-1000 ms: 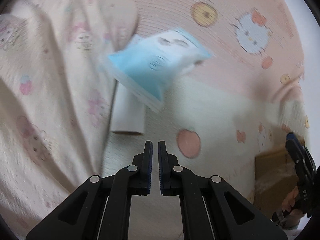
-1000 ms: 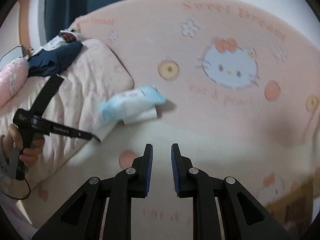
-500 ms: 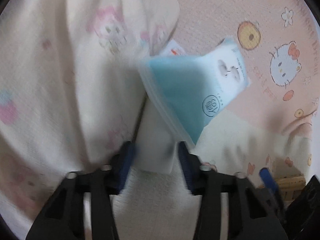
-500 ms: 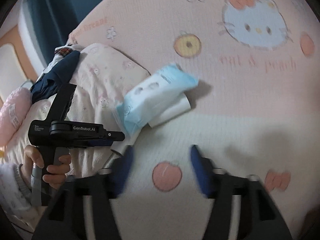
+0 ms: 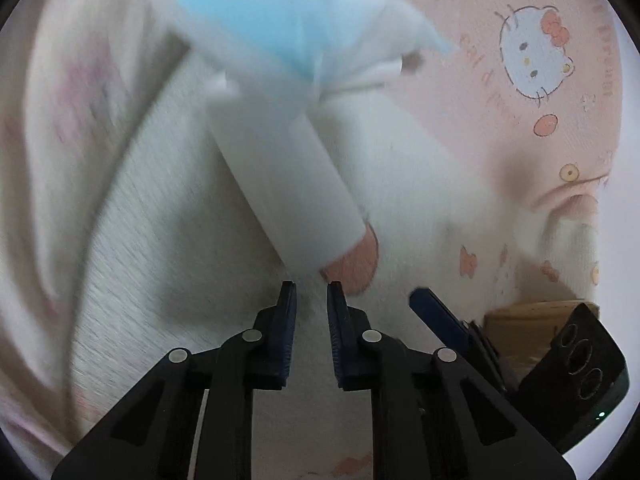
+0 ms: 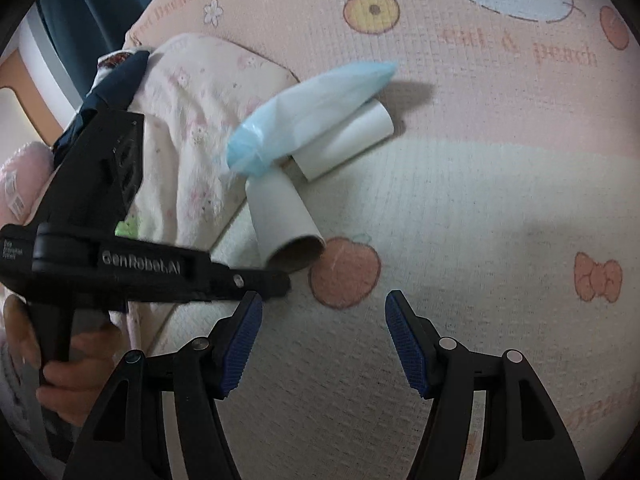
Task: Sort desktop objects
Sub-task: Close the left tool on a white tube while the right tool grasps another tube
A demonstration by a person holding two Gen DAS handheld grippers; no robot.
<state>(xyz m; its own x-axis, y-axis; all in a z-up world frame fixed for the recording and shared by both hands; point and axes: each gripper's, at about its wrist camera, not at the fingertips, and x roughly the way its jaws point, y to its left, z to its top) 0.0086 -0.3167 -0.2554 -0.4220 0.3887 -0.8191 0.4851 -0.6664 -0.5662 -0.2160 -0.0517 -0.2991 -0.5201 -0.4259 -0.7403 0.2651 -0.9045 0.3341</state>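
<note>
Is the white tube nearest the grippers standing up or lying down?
Lying down. The near white tube rests on its side on the pink mat, its open end facing the camera, its far end tucked under the blue packet.

Two white paper tubes and one light blue soft packet, all on the pink cartoon blanket. Nearer tube (image 6: 282,220) lying just ahead of the left gripper (image 5: 311,292), open end toward it, untouched. Second tube (image 6: 346,140) farther ahead, partly under the blue packet (image 6: 308,108), which rests tilted across both.
</note>
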